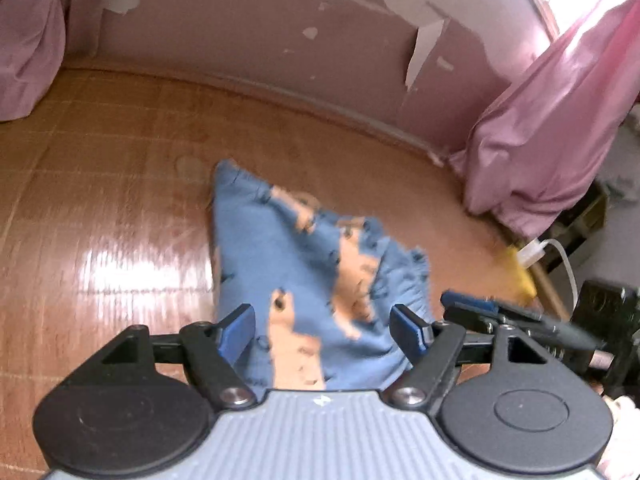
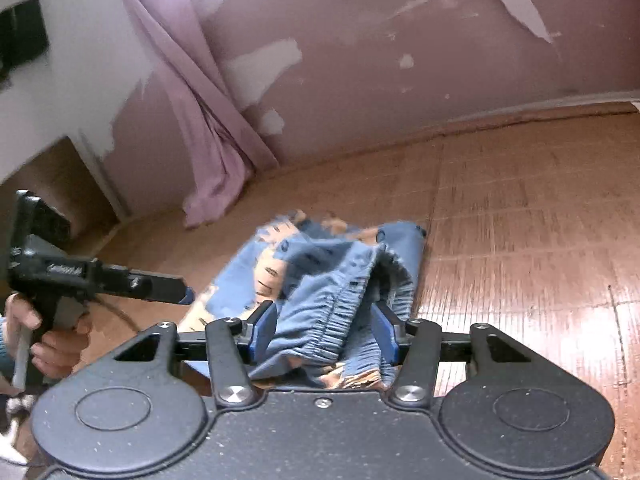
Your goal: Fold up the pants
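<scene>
Blue pants [image 1: 288, 264] with an orange animal print lie bunched on a glossy wooden surface [image 1: 100, 208]. My left gripper [image 1: 324, 332] is open, its blue pads wide apart over the near edge of the cloth. In the right wrist view the gathered elastic waistband [image 2: 332, 320] bulges up between the spread fingers of my open right gripper [image 2: 325, 332]. Each gripper shows in the other's view: the right gripper [image 1: 468, 304] comes in from the right, and the left gripper [image 2: 186, 294] from the left, held by a hand [image 2: 52, 340].
A pink wall [image 1: 260, 40] with peeling paint runs along the far edge. Pink curtains [image 1: 540, 140] hang at the right, and another curtain [image 1: 28, 40] at the far left. A yellow object [image 1: 520, 276] and a white plug with cable [image 1: 536, 252] lie by the right curtain.
</scene>
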{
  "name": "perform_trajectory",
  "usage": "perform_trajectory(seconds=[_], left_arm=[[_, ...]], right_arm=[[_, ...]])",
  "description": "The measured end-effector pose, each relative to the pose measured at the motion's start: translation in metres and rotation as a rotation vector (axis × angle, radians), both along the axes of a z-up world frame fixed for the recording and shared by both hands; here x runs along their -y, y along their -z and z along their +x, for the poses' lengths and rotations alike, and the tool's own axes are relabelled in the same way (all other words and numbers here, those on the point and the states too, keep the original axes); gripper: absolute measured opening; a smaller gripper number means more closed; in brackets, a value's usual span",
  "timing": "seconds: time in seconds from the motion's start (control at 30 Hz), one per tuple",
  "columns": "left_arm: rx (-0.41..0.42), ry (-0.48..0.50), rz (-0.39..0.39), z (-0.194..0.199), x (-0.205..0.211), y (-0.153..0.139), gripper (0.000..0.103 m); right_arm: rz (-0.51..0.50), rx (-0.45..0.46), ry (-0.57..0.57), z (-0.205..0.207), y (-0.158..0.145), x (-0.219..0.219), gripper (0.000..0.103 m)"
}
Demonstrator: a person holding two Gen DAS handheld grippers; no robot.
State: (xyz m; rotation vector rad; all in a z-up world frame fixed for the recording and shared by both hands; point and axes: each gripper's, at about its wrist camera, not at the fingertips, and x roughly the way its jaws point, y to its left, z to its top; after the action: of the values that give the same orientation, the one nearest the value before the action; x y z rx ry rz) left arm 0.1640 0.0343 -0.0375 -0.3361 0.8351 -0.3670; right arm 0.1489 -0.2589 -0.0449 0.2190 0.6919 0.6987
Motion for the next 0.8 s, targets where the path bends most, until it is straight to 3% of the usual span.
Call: perform_trajectory(seconds=[0.07, 0.1, 0.13, 0.2, 0.23, 0.37, 0.5, 0.53, 0.57, 0.63, 0.67, 0.73, 0.8], left_arm=[[0.004, 0.020, 0.044, -0.003, 0.007, 0.005, 0.078], [0.007, 0.028, 0.076, -0.004, 0.012, 0.007, 0.079], [0.011, 0.034, 0.119, -0.005, 0.017, 0.009, 0.079], [0.014, 0.038, 0.200, -0.006, 0.030, 0.011, 0.079], [0.016, 0.040, 0.226, -0.006, 0.037, 0.010, 0.080], [-0.009, 0.036, 0.261, -0.008, 0.043, 0.011, 0.085], [-0.023, 0.032, 0.272, -0.009, 0.044, 0.012, 0.086], [-0.014, 0.023, 0.275, -0.008, 0.045, 0.008, 0.086], [0.002, 0.016, 0.279, -0.010, 0.041, 0.002, 0.086], [0.062, 0.019, 0.298, -0.011, 0.037, -0.009, 0.088], [0.103, 0.021, 0.318, -0.012, 0.037, -0.015, 0.089], [0.187, 0.028, 0.368, -0.010, 0.041, -0.026, 0.090], [0.231, 0.040, 0.390, -0.001, 0.047, -0.031, 0.090]], right_arm=[[0.023, -0.044, 0.007, 0.006, 0.009, -0.005, 0.053], [0.040, -0.063, 0.001, 0.007, 0.013, -0.008, 0.044], [0.041, -0.068, -0.008, 0.007, 0.014, -0.011, 0.024], [-0.020, -0.027, -0.024, 0.001, 0.009, -0.016, 0.016], [-0.050, -0.010, -0.024, -0.003, 0.003, -0.016, 0.003], [-0.152, -0.002, 0.027, -0.018, -0.012, -0.005, 0.003], [-0.235, -0.029, 0.037, -0.018, 0.004, -0.007, 0.004], [-0.241, -0.015, 0.040, -0.019, 0.001, -0.008, 0.008], [-0.246, 0.004, 0.047, -0.020, -0.002, -0.008, 0.013], [-0.231, 0.031, 0.086, -0.020, -0.009, -0.002, 0.058], [-0.208, 0.044, 0.118, -0.020, -0.011, 0.003, 0.062], [-0.162, 0.101, 0.142, -0.018, -0.019, 0.002, 0.047], [-0.142, 0.157, 0.084, -0.013, -0.026, -0.013, 0.043]])
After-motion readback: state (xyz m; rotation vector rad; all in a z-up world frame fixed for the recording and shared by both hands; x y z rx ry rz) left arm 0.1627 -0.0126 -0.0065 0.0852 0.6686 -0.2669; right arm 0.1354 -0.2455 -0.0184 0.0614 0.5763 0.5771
